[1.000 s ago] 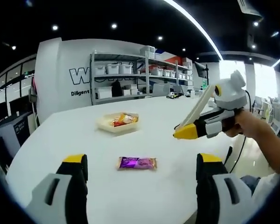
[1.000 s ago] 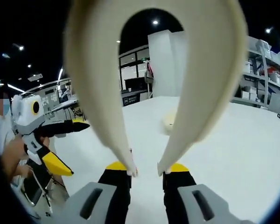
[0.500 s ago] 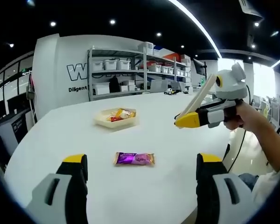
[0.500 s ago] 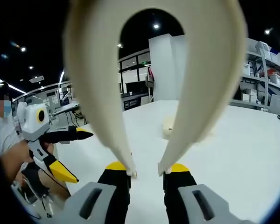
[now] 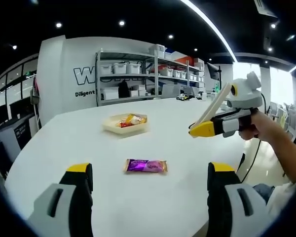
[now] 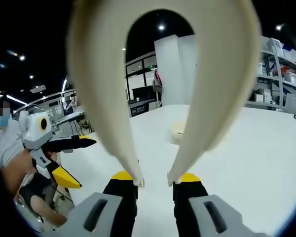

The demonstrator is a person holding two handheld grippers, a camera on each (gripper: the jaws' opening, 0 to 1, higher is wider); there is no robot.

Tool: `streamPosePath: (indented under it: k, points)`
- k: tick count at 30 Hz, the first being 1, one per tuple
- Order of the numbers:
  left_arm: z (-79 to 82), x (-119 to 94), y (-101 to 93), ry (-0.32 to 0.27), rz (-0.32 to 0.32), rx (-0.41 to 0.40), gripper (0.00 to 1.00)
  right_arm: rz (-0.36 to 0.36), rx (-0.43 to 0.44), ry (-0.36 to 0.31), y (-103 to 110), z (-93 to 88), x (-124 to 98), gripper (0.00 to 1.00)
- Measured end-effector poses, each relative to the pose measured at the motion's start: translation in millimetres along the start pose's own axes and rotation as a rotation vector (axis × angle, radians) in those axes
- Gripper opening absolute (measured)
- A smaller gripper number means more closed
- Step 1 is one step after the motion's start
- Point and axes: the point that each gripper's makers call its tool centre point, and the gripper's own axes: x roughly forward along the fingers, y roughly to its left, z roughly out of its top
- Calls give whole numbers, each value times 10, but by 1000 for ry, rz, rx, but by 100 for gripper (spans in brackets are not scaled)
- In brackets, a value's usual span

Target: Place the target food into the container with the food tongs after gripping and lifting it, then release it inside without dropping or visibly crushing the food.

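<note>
**Approach phase: tongs held ready, food bar not yet gripped**

In the left gripper view, the left gripper (image 5: 147, 180) hovers low over the broad white round table (image 5: 64, 143), its two yellow-tipped jaws standing wide apart with nothing between them. The target food, a purple foil-wrapped snack bar (image 5: 146, 166), lies flat on the table just beyond the jaws, roughly midway between them. Farther across the table sits the shallow cream-coloured plastic container (image 5: 125, 124), which already holds a few orange and yellow wrapped items; the bar and the container are well apart.

At the right of the same view, the right gripper (image 5: 203, 129) is held above the table by a person's hand (image 5: 257, 129). Its jaws are clamped on the cream-coloured plastic food tongs (image 6: 163, 89), whose two arms rise from the yellow jaw tips in the right gripper view and join in a loop overhead. The tong tips themselves cannot be made out in either view. In the right gripper view the container (image 6: 180, 132) appears far off between the tong arms, and the left gripper (image 6: 71, 160) shows at the left.

Judged from this layout, the task stands at its first step: the bar is untouched. The next move calls for lowering the tongs towards the bar, straddling it with the tips, and closing with light pressure so the wrapper is held without being crushed.
</note>
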Motion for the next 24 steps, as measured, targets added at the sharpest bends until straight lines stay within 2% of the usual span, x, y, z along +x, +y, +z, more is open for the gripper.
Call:
streamPosePath:
  k: [8,13,19,24]
  points:
    - [10,-6,-1,0,3,6,95,-3,31,7,-85,-81,43,22]
    - [46,-31,19,-17,16,-9,95,3,26,23,-50,-131,48,22]
    - [4,-33,-2,-3,12,-7,95,10,11,19,8,-117,35,22]
    - [28,-37,-9,-5,13,2,95,28,17,23,63,-138,47,22]
